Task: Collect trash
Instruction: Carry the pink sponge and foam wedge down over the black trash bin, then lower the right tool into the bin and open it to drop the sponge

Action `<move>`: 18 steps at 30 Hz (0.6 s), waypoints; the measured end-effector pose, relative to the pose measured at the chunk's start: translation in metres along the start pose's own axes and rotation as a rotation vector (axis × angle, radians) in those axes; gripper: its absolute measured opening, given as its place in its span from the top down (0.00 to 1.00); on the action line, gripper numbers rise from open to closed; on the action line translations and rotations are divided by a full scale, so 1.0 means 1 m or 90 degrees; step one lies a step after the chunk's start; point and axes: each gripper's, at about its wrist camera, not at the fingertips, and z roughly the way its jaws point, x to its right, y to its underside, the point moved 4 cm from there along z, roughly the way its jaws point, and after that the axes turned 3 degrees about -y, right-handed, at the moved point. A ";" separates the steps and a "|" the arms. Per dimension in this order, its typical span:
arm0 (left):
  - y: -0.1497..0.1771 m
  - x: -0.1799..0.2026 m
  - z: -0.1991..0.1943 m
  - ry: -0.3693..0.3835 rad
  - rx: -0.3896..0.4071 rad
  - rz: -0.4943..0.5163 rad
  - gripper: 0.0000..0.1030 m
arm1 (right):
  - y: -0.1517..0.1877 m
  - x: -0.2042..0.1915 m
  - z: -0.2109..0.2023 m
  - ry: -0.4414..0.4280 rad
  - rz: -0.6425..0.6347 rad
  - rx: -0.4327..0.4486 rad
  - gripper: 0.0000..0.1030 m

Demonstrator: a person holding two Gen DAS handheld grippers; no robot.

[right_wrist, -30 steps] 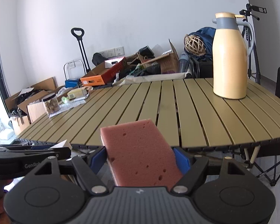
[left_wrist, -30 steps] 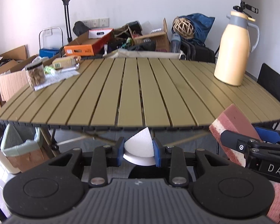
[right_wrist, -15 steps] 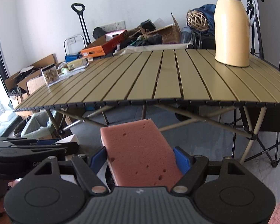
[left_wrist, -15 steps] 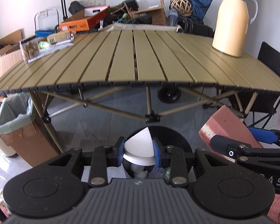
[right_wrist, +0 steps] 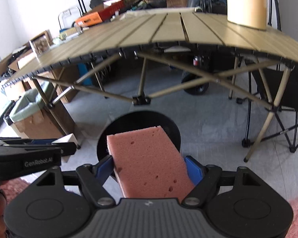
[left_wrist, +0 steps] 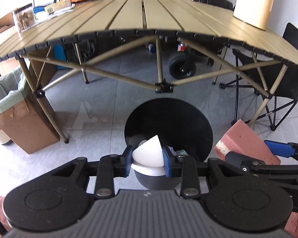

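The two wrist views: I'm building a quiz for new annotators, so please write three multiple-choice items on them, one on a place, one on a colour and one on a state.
1. Where does the round black bin stand?
A. on the slatted table
B. on the floor in front of the table
C. inside the cardboard box

2. What colour is the porous sponge block?
A. pink
B. green
C. blue

3. What does the left gripper hold?
A. nothing
B. a bottle
C. a white foam wedge

Key:
1 B: the round black bin sits on the grey floor before the olive slatted table.
2 A: the sponge block in the right gripper is pink.
3 C: the left gripper pinches the white foam wedge.
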 end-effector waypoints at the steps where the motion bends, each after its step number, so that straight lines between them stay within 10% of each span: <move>1: 0.001 0.000 0.003 0.000 -0.004 -0.001 0.69 | 0.002 0.002 0.004 0.001 0.002 -0.006 0.25; 18: 0.013 -0.022 0.056 -0.010 -0.077 -0.044 0.69 | 0.022 0.032 0.054 0.044 0.019 -0.078 0.25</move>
